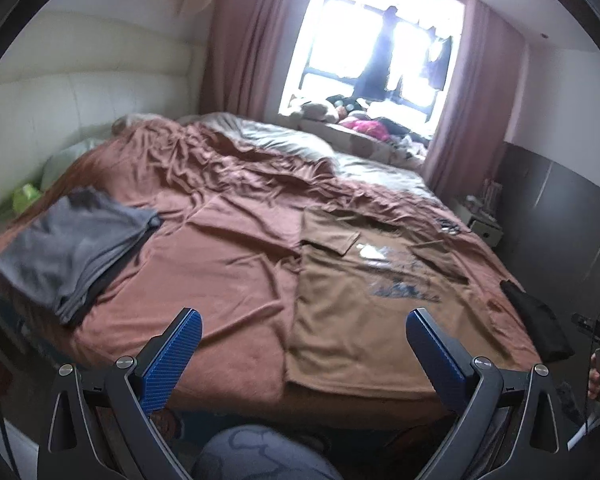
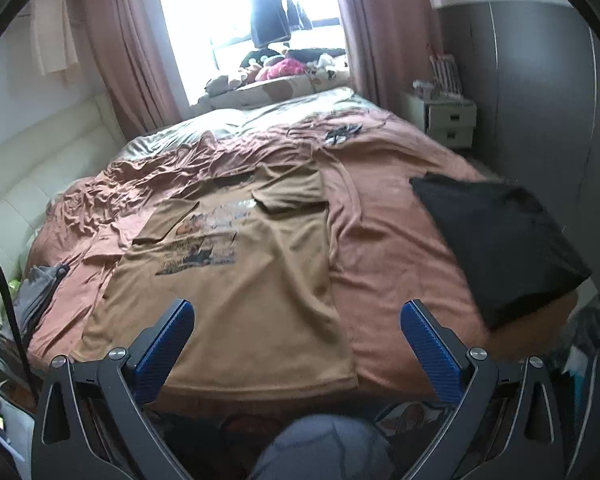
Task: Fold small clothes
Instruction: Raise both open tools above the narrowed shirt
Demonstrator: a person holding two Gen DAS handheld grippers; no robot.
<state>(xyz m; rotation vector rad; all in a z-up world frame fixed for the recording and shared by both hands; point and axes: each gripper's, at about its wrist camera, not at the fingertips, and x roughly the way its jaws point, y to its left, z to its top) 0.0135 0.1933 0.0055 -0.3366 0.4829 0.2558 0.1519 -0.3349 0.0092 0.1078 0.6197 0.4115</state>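
Note:
A tan T-shirt (image 1: 364,304) with a printed picture lies flat on the bed, both sleeves folded in over its chest, hem toward me. It also shows in the right wrist view (image 2: 240,292). My left gripper (image 1: 304,322) is open and empty, above the bed's near edge over the shirt's lower left part. My right gripper (image 2: 298,314) is open and empty, above the shirt's hem and its right edge. A stack of folded grey clothes (image 1: 72,252) sits at the bed's left. A black garment (image 2: 500,244) lies at the bed's right edge.
The bed has a wrinkled rust-brown sheet (image 1: 228,264). A cream padded headboard (image 1: 60,112) is at the left. Toys and clothes pile on the window sill (image 2: 284,68). A white nightstand (image 2: 444,120) and dark wardrobe (image 2: 540,100) stand at the right. My knee (image 2: 320,448) is below.

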